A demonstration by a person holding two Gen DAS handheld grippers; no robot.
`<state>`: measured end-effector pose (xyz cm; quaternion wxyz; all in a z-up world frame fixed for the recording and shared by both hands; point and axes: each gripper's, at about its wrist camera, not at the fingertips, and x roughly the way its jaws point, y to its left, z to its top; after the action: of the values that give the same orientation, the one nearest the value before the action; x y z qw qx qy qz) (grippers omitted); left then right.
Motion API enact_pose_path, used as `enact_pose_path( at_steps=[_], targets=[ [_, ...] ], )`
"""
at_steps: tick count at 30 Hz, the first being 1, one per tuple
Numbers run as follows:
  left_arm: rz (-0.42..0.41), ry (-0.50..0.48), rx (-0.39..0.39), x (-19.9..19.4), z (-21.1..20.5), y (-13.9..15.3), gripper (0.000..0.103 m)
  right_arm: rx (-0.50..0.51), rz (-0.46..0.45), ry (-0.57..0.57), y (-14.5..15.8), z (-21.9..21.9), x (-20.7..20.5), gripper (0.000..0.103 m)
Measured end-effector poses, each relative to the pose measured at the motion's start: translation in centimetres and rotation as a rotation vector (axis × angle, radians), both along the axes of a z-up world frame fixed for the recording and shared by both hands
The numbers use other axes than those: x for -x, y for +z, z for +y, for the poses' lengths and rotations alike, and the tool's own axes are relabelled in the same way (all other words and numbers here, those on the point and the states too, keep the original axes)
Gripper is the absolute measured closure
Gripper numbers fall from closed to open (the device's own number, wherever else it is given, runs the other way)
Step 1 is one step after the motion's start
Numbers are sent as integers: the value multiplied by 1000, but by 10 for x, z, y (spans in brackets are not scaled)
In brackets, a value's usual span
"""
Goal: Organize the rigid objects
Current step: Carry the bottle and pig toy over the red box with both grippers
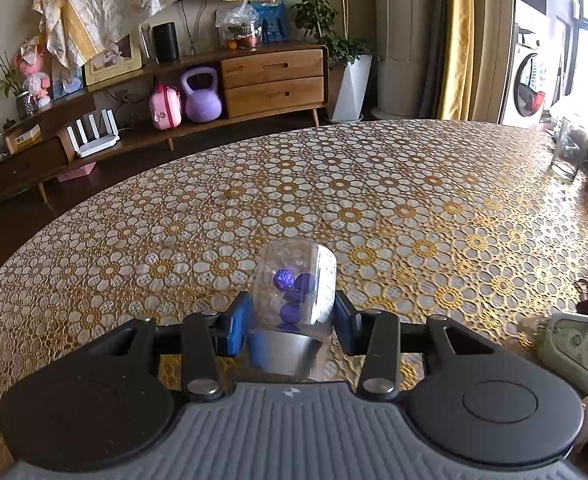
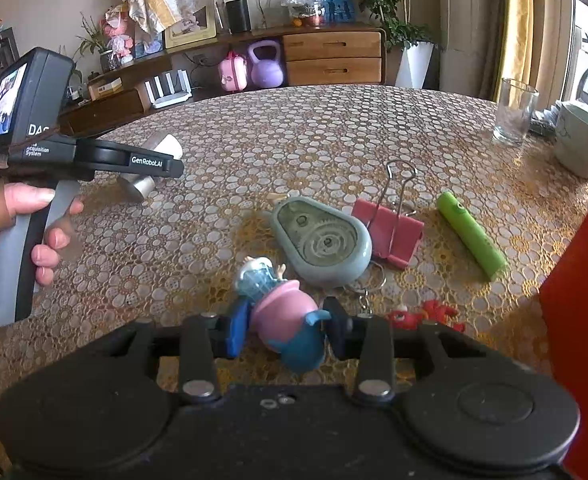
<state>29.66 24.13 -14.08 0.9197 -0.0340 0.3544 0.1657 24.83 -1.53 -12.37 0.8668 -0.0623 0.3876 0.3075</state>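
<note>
My left gripper is shut on a clear plastic bottle with purple balls inside and a silver cap, held just above the tablecloth. The right wrist view shows the same gripper and bottle at the left, held by a hand. My right gripper is shut on a pink and blue pig figurine, low over the table. Just beyond lie a grey-green correction tape dispenser, a pink binder clip, a green tube and a red crab keychain.
A drinking glass and a pale mug stand at the far right. A red box wall rises at the right edge. The table carries a gold flowered cloth. A sideboard stands beyond it.
</note>
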Motion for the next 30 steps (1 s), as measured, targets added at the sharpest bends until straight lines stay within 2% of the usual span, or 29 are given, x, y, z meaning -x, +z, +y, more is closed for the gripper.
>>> enact_pose_path(
  at_steps=[11, 18, 30],
  targets=[
    [9, -28, 32, 34, -29, 23, 61, -59, -6, -26, 21, -28, 30, 64],
    [13, -76, 21, 59, -57, 43, 61, -98, -33, -42, 44, -50, 55, 64],
    [1, -196, 59, 113, -130, 93, 61, -117, -62, -115, 83, -96, 90, 64]
  ],
)
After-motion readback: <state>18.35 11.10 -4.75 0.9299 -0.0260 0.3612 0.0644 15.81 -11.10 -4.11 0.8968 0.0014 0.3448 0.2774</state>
